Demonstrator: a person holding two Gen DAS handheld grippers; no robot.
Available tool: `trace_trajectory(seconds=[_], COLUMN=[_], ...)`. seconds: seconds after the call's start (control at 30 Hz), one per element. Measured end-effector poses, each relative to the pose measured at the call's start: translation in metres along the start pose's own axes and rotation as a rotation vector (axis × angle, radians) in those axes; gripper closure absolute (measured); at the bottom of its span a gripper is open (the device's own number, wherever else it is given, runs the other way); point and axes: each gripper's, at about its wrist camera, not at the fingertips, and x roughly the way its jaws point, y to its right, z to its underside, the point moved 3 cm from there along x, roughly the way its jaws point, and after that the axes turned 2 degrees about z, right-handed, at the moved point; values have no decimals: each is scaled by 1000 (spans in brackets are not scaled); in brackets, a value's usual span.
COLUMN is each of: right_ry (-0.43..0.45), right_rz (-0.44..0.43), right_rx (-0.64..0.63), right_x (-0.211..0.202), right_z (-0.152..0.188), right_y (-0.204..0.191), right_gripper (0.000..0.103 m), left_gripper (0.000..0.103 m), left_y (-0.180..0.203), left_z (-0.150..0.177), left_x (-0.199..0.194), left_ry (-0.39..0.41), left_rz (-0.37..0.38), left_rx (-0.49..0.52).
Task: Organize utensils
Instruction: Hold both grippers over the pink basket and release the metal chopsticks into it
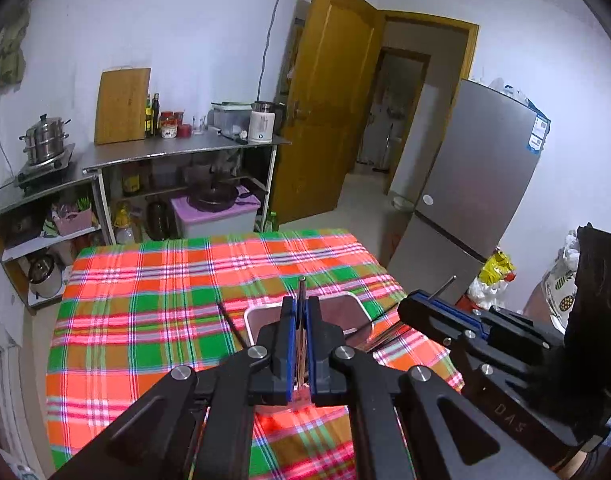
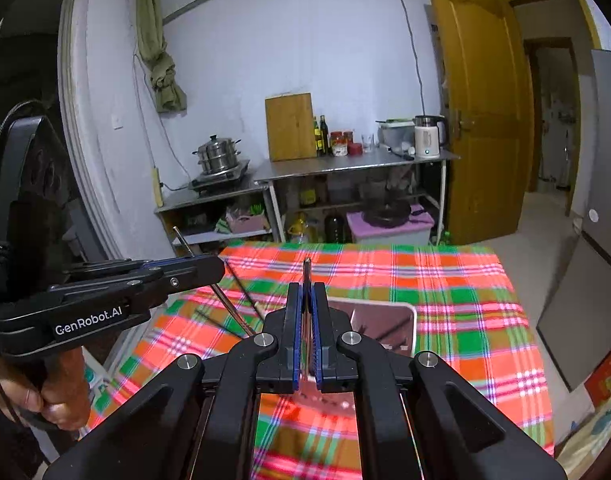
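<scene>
My left gripper (image 1: 301, 312) is shut on a thin brown chopstick (image 1: 302, 292) whose tip sticks up past the fingers, held above a white rectangular tray (image 1: 361, 304) on the plaid tablecloth (image 1: 145, 312). My right gripper (image 2: 306, 296) is shut on another chopstick (image 2: 307, 268), held above the same tray (image 2: 409, 312), which has utensils in it. The right gripper also shows in the left wrist view (image 1: 425, 304), to the right. The left gripper also shows in the right wrist view (image 2: 209, 268), to the left. Loose dark chopsticks (image 2: 241, 300) lie on the cloth left of the tray.
A steel counter (image 1: 185, 152) with a cutting board, bottles and a kettle stands behind the table. A steamer pot (image 1: 45, 140) sits on a stove at left. A grey fridge (image 1: 473, 184) and an open wooden door (image 1: 325, 100) are at right.
</scene>
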Motion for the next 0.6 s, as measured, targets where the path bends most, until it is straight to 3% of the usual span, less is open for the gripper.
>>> trace_trajectory(seconds=[0.17,0.6], right_ry=[-5,-63], right_rz=[20,20], right_rx=[-7,-26], right_x=[16,41], right_z=[-2,18], right_y=[3,6], right_gripper=[99,99], left_gripper=[99,99], left_y=[-3,-15], left_z=[-4,25], left_x=[22,61], left_ry=[-13,-78], left_rz=[-9,-13], left_rx=[5,0])
